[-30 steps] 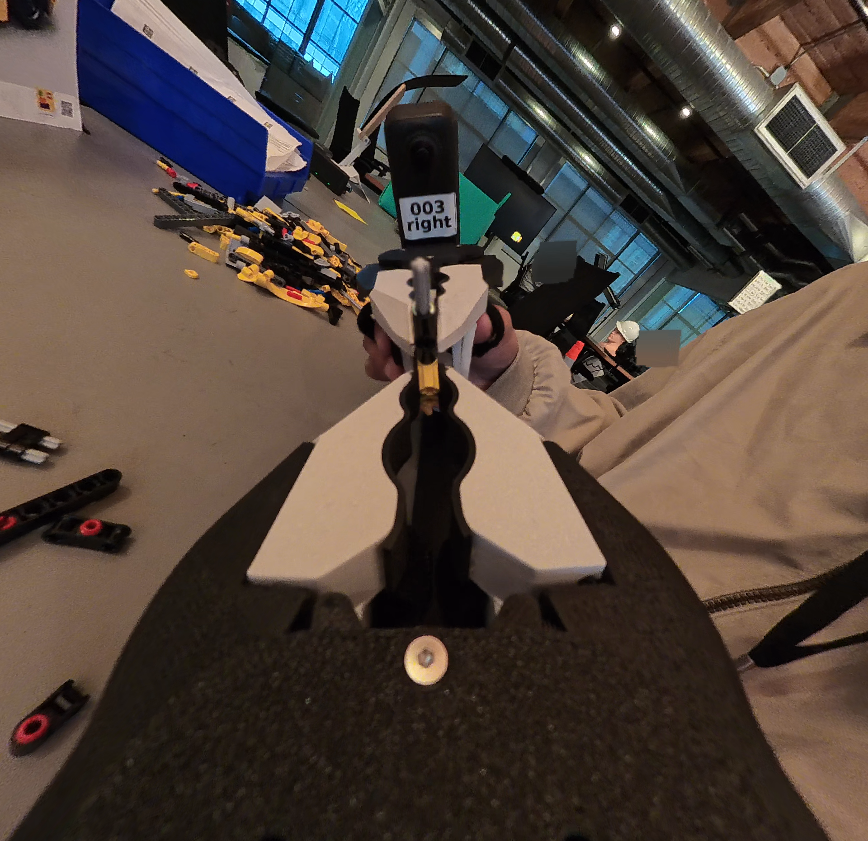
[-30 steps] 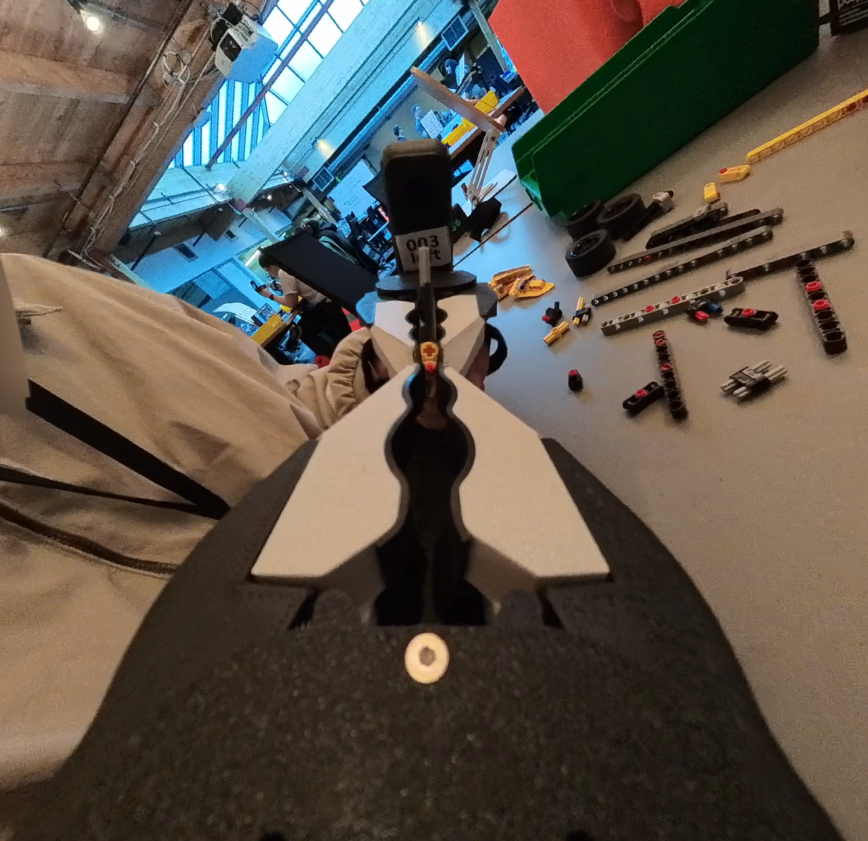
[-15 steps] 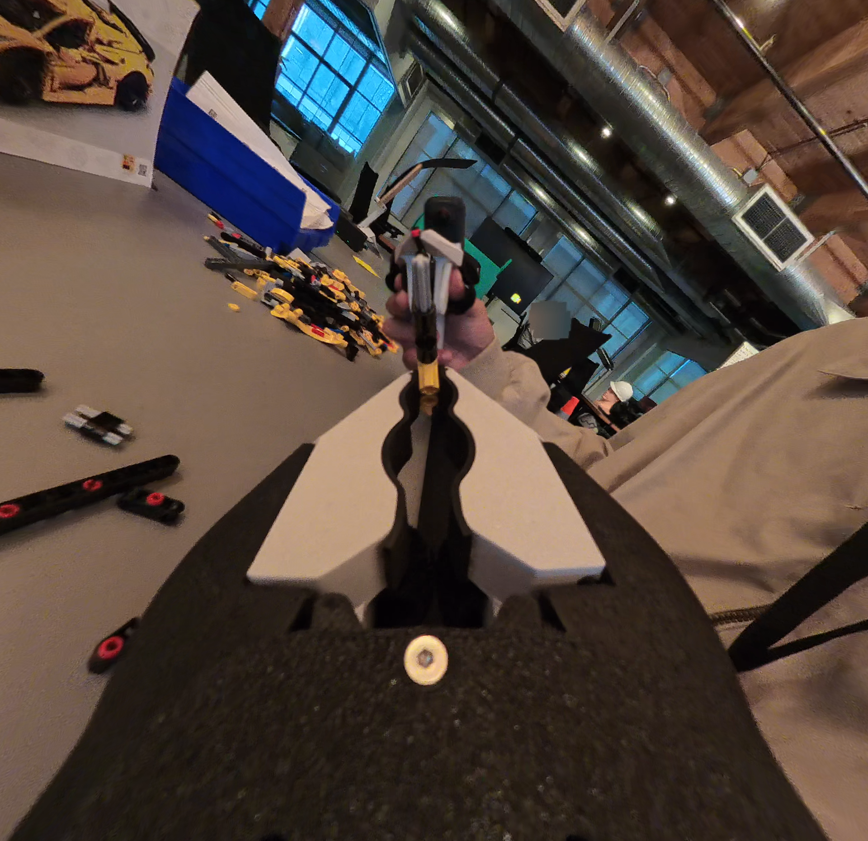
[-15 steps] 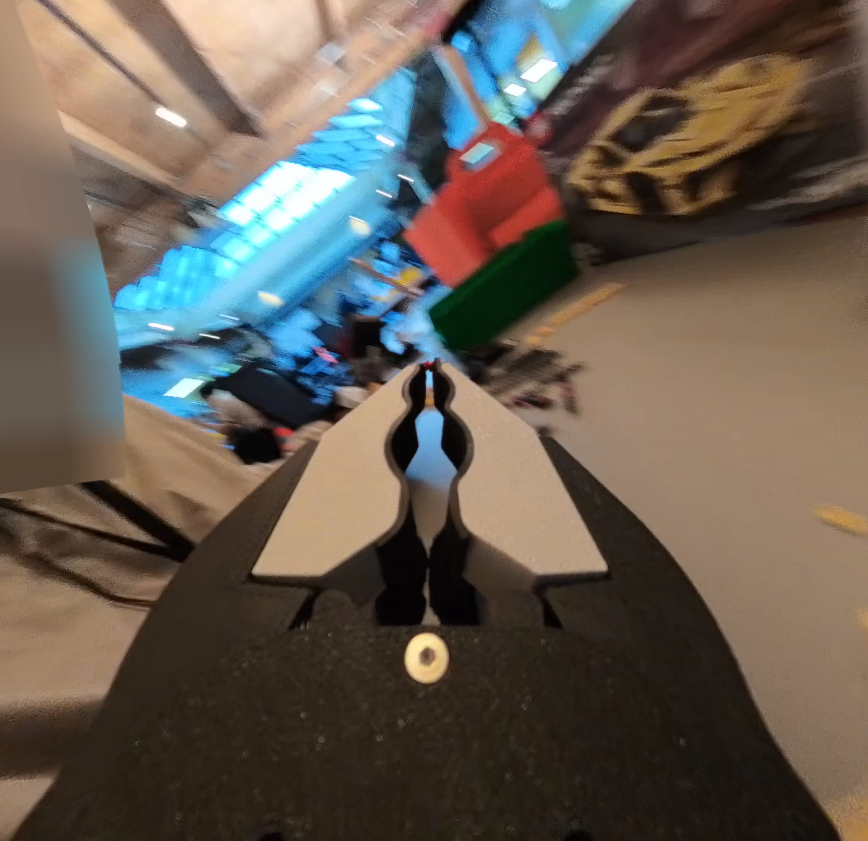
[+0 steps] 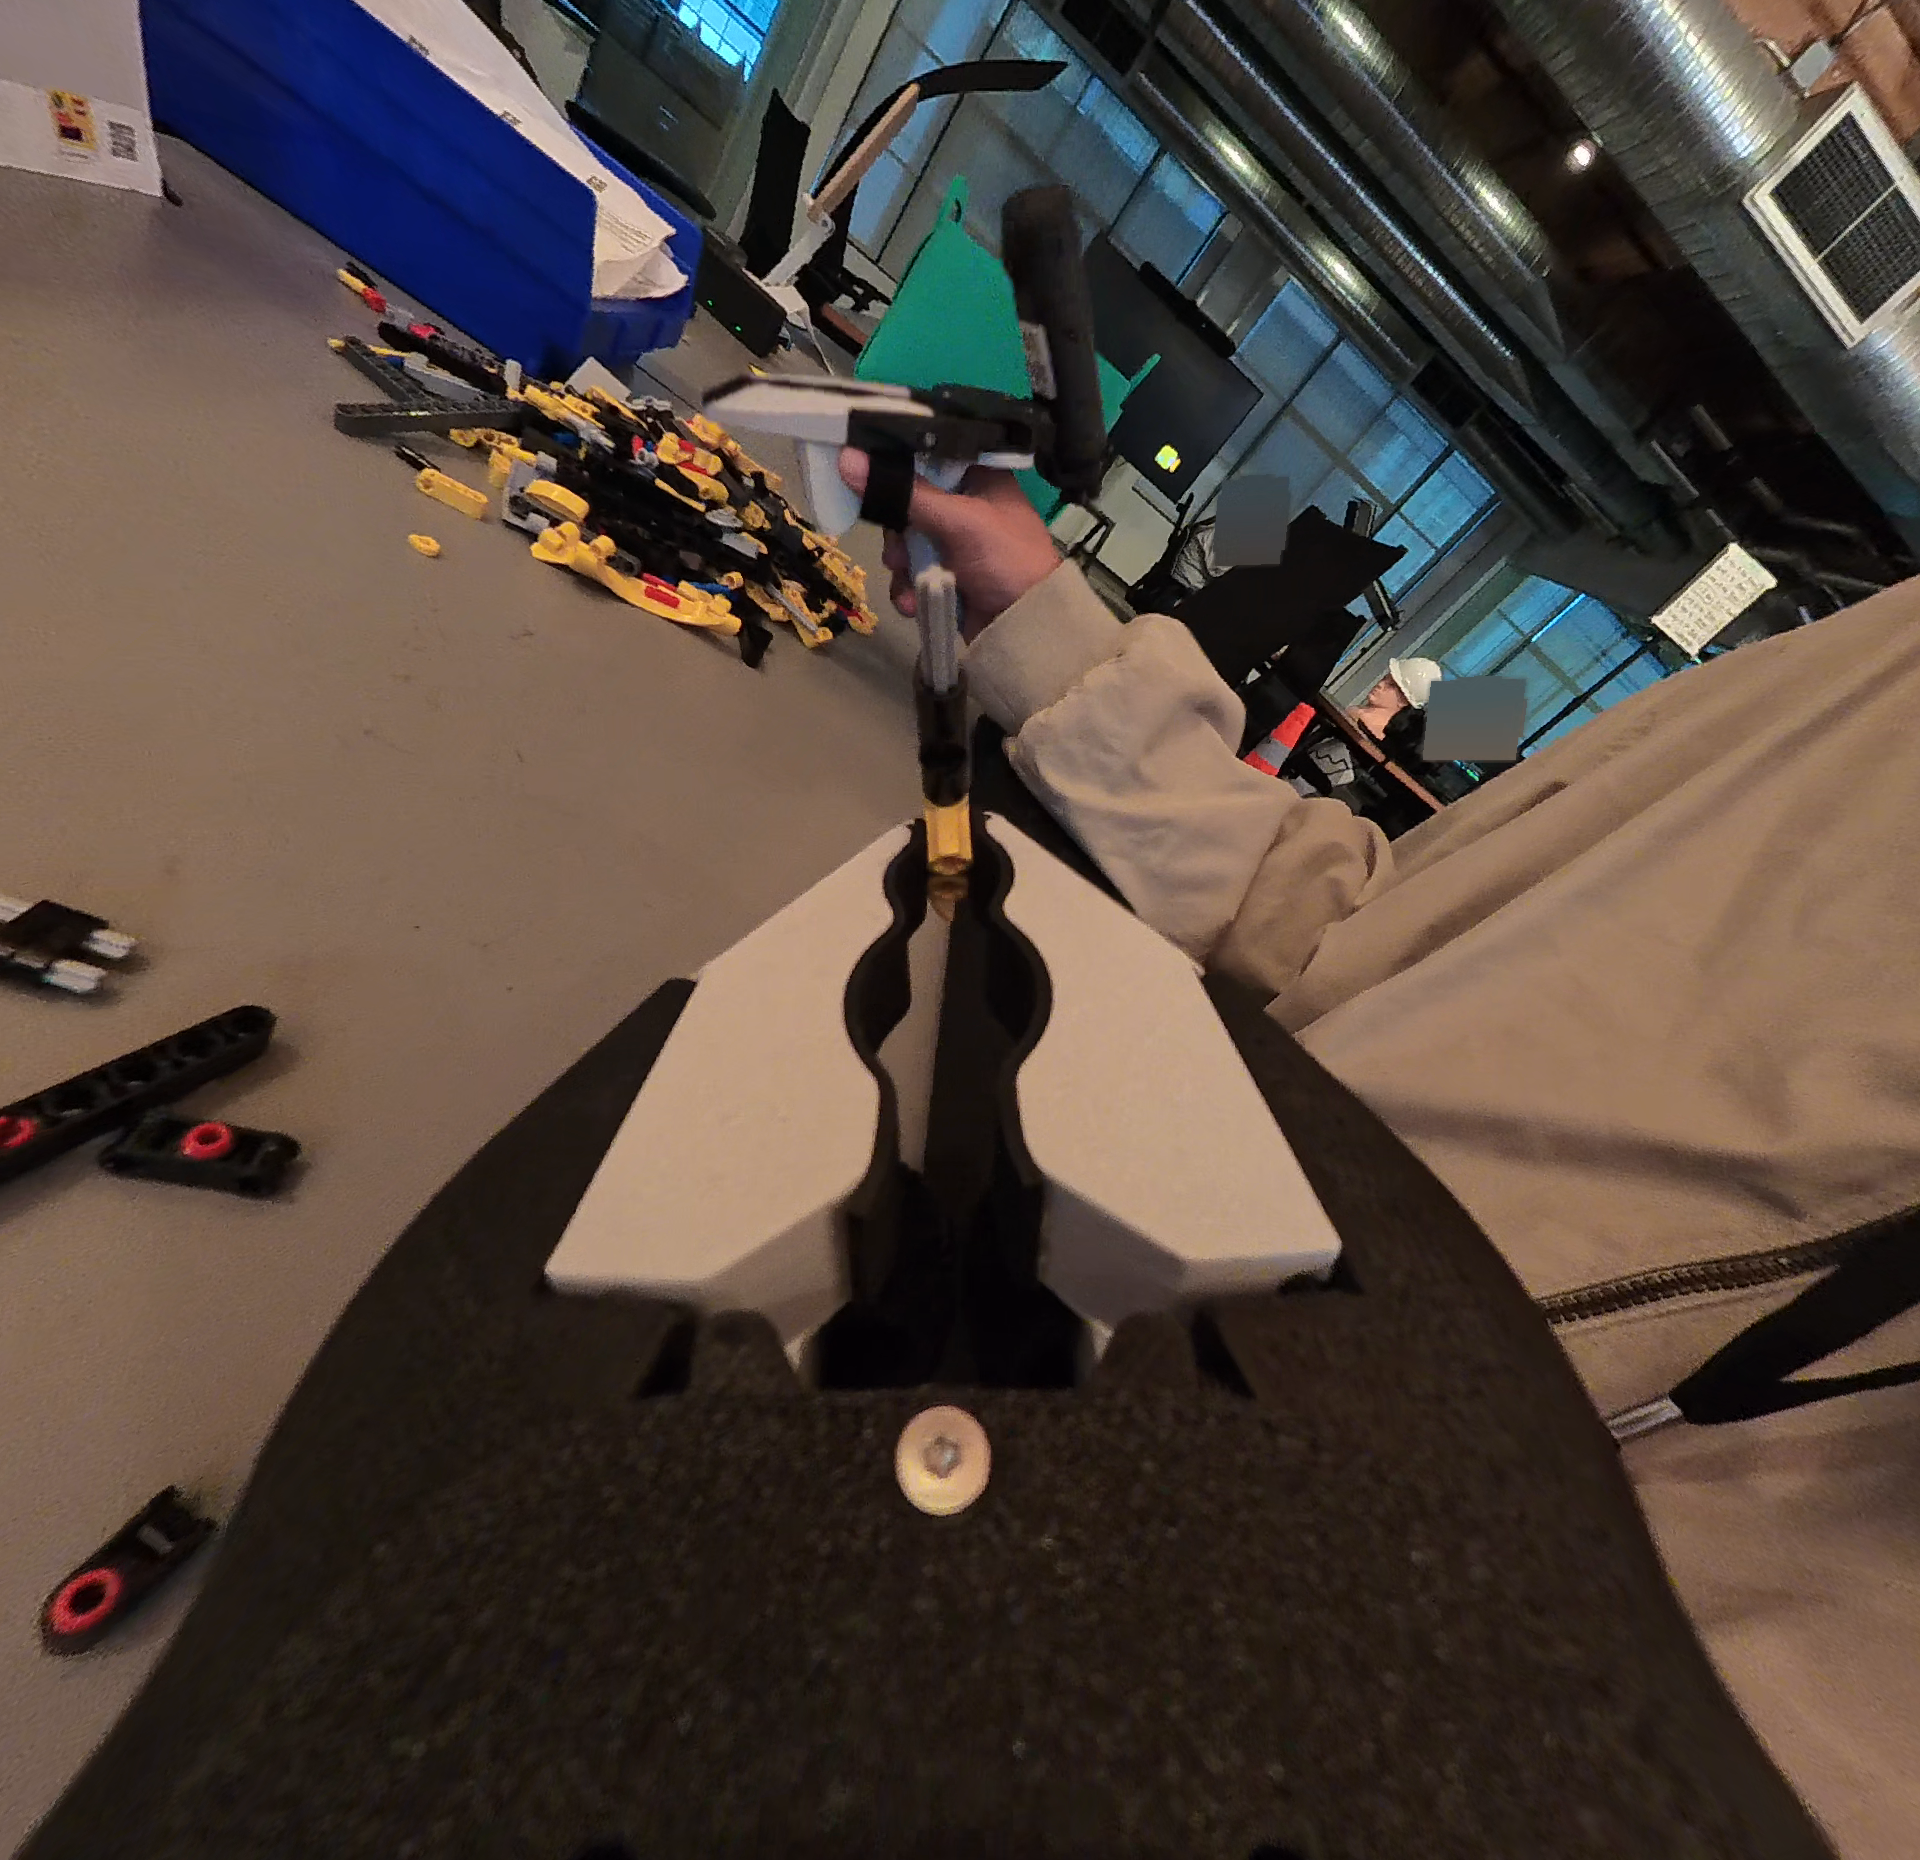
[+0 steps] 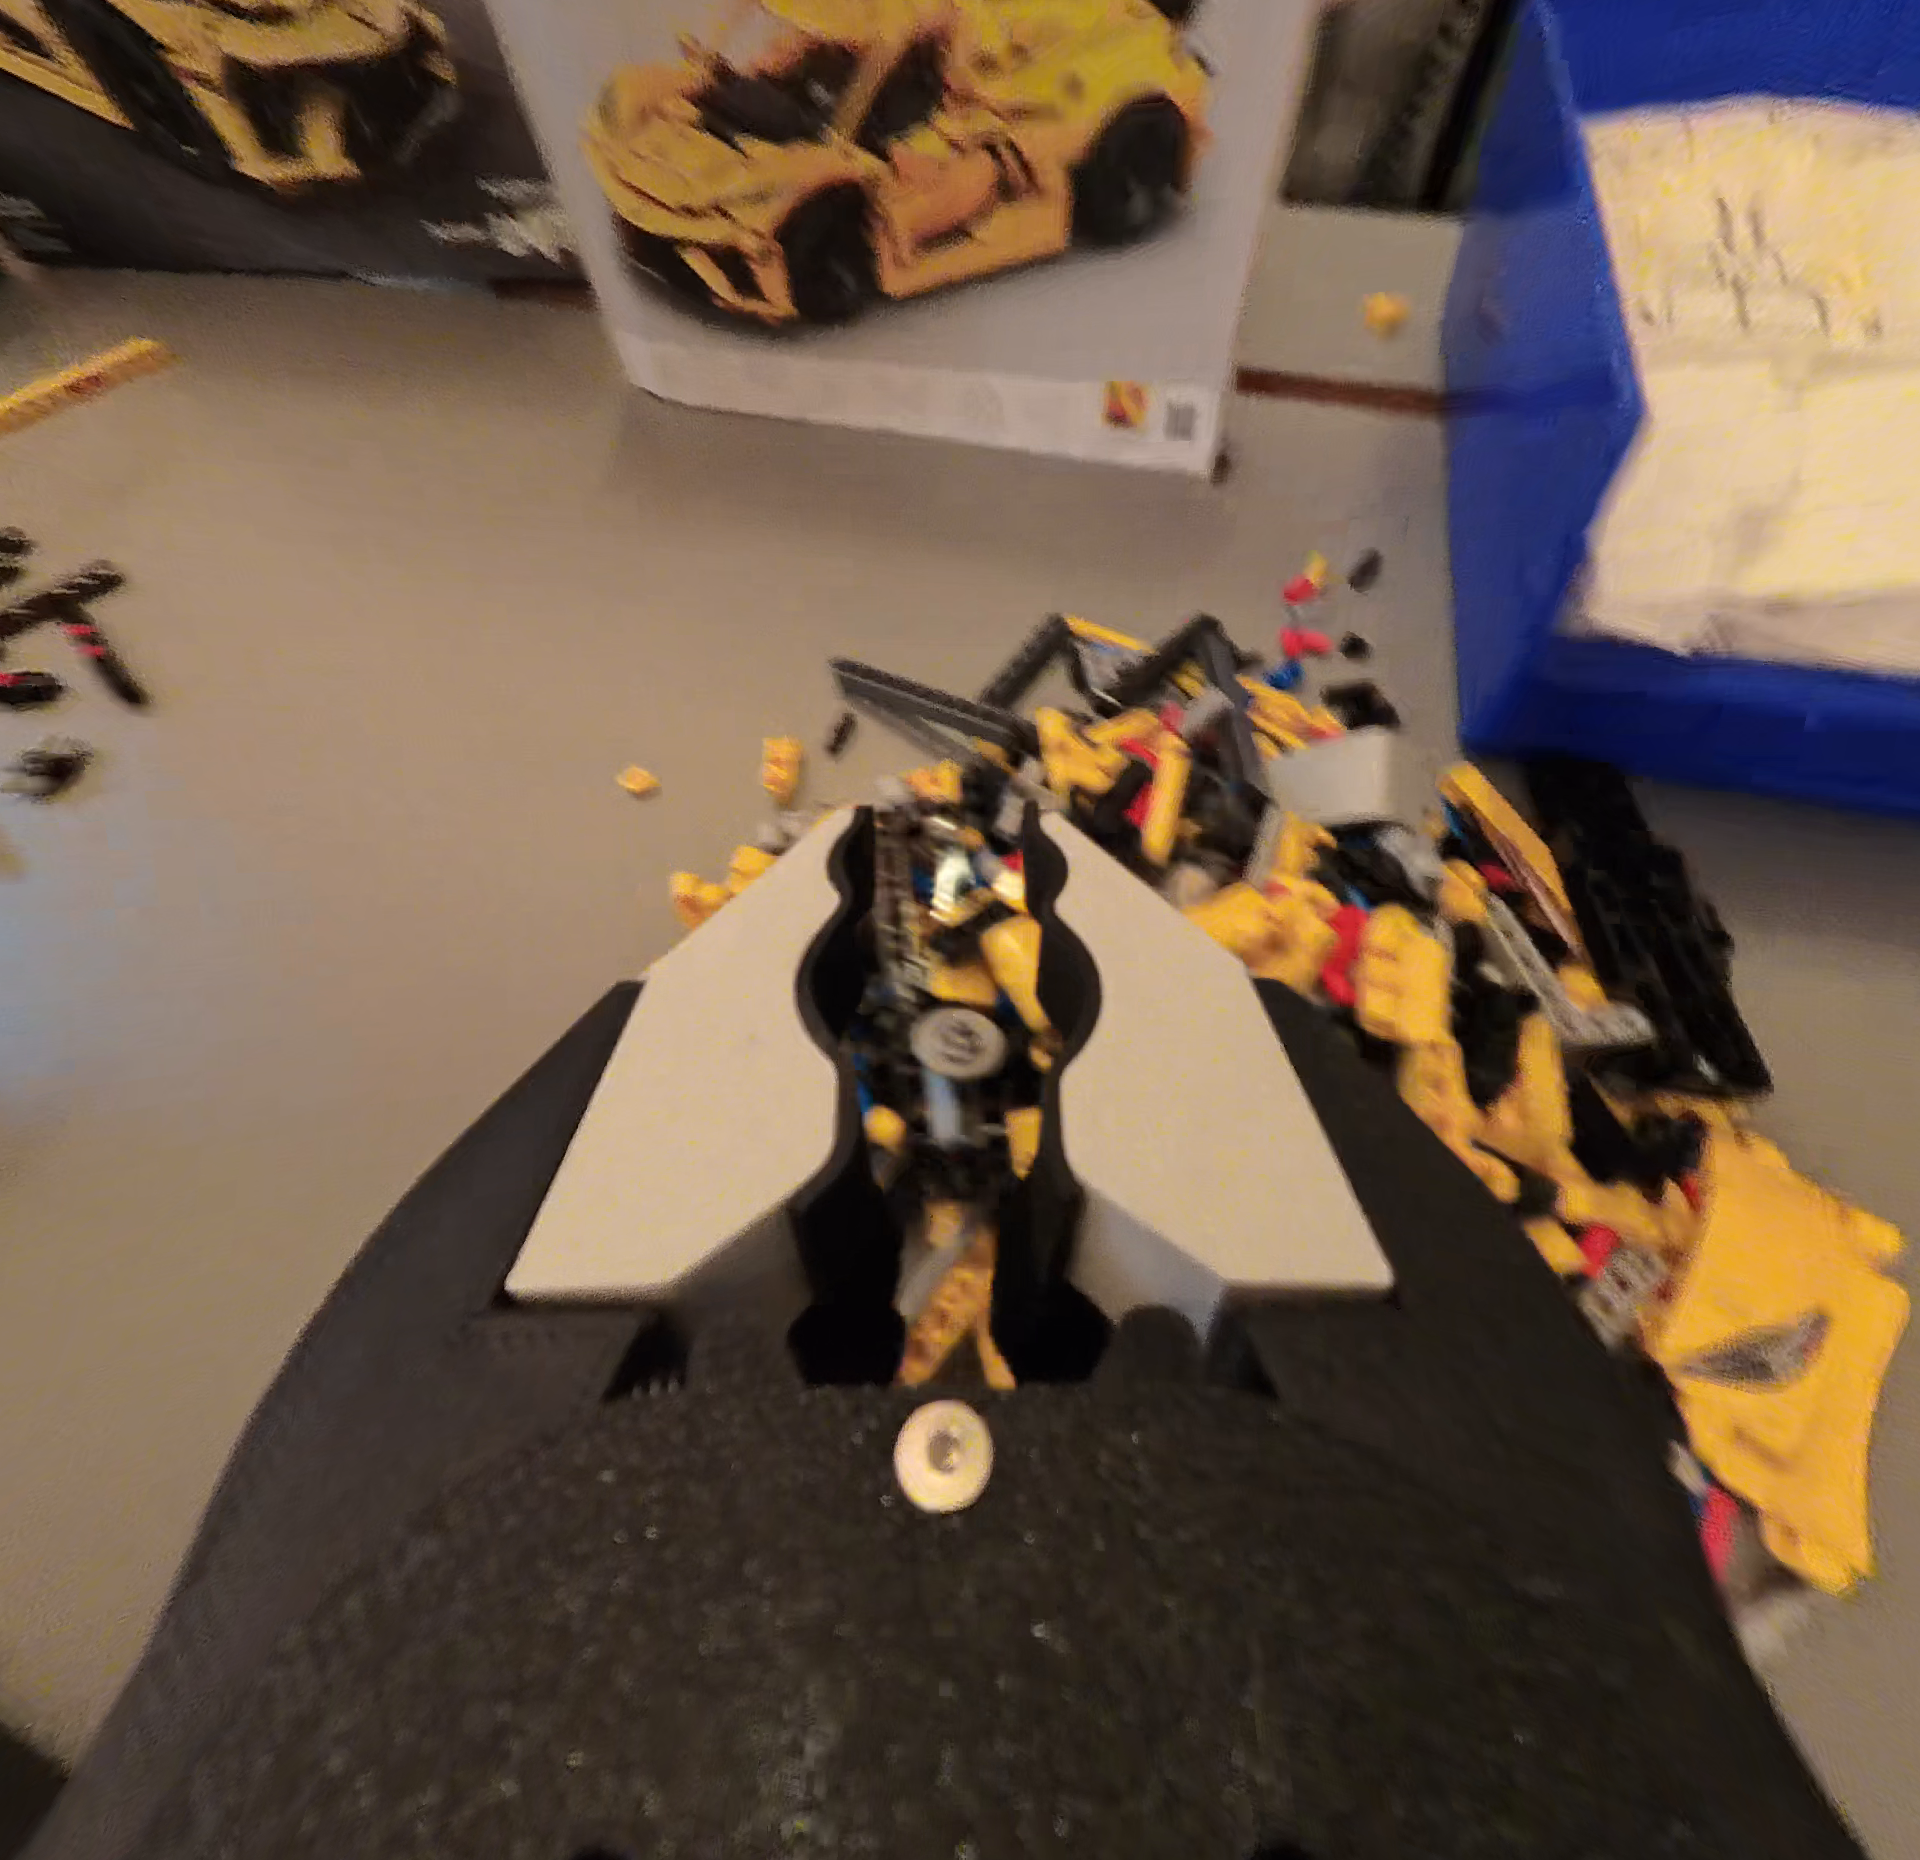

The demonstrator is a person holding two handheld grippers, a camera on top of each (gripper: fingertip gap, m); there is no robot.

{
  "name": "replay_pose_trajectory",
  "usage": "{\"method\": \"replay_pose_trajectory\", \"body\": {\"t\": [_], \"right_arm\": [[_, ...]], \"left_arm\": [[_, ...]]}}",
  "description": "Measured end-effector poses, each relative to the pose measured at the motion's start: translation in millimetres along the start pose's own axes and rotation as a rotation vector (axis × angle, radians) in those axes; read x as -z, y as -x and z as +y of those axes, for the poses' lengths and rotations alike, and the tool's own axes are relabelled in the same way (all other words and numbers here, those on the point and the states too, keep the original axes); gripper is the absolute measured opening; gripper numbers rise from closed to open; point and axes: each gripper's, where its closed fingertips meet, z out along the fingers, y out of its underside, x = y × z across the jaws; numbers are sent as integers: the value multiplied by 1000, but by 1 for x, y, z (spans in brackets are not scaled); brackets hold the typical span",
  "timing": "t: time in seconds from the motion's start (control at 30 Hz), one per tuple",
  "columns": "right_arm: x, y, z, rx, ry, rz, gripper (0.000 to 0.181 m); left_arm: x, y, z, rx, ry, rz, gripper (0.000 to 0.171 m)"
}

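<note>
My left gripper (image 5: 948, 865) is shut on a thin brick assembly (image 5: 940, 740): a yellow piece sits between the tips, and a black connector and a grey pin stick out forward. It is held above the grey table (image 5: 416, 771). My right gripper (image 6: 945, 823) is open and empty, pointing down over a pile of yellow and black bricks (image 6: 1351, 927). In the left wrist view the right gripper (image 5: 727, 402) is in a person's hand, above and just right of the pile (image 5: 644, 501), apart from the assembly.
A blue bin (image 6: 1507, 460) holding white paper stands right of the pile. A box with a yellow car picture (image 6: 914, 179) stands behind it. Black beams with red pins (image 5: 135, 1083) lie to the left. A beige sleeve (image 5: 1143, 771) is on the right.
The right gripper let go of the assembly's far end, swung away to the brick pile and opened. The left gripper still holds the assembly.
</note>
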Motion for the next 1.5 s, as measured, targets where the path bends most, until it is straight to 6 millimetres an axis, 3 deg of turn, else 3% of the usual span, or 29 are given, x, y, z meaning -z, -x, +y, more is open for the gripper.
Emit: {"method": "replay_pose_trajectory", "body": {"t": [0.07, 0.13, 0.2, 0.23, 0.3, 0.37, 0.5, 0.57, 0.63, 0.7, 0.8, 0.97, 1.03, 1.2, 1.27, 1.5], "right_arm": [[0, 46, -16, 40, -44, -127, 29], [5, 126, -29, 33, -68, -433, 29], [24, 216, -33, -37, -44, -830, 30], [35, 252, -34, -86, -25, -993, 31], [45, 300, -28, -140, 29, -1177, 30], [44, 325, -15, -111, 91, -1246, 27], [39, 343, 4, -28, 161, -1251, 16], [32, 340, 13, 21, 193, -1197, 7], [30, 335, 0, -97, 147, -1213, 6], [25, 324, -15, -323, 97, -1249, 6], [22, 324, -15, -446, 85, -1283, 6], [19, 322, -16, -505, 74, -1294, 7], [20, 322, -17, -539, 67, -1305, 7], [18, 323, -16, -532, 48, -1280, 6], [18, 332, -12, -498, 57, -1277, 6], [19, 334, -15, -578, 53, -1315, 6]], "left_arm": [[-1, -1, 1, -4, 10, 2, 7], [-2, -1, 3, 1, 18, 8, 7], [-3, -1, 4, 4, 25, 7, 7], [-3, -1, 4, 3, 30, 3, 7], [-5, -1, 6, -5, 42, -2, 7], [-6, -2, 9, -15, 57, -4, 7], [-8, -1, 16, -11, 99, -5, 7], [-9, 3, 19, 15, 119, -17, 7], [-4, 5, 7, 27, 45, -22, 7], [8, 10, -9, 73, -66, -20, 3], [9, 12, -10, 97, -76, -16, 2], [8, 16, -14, 68, -104, -52, 3], [9, 19, -16, 106, -112, -45, 12], [9, 15, -20, 96, -137, -29, 12], [7, 15, -20, 94, -136, -36, 13], [10, 15, -20, 72, -134, -53, 7]]}}
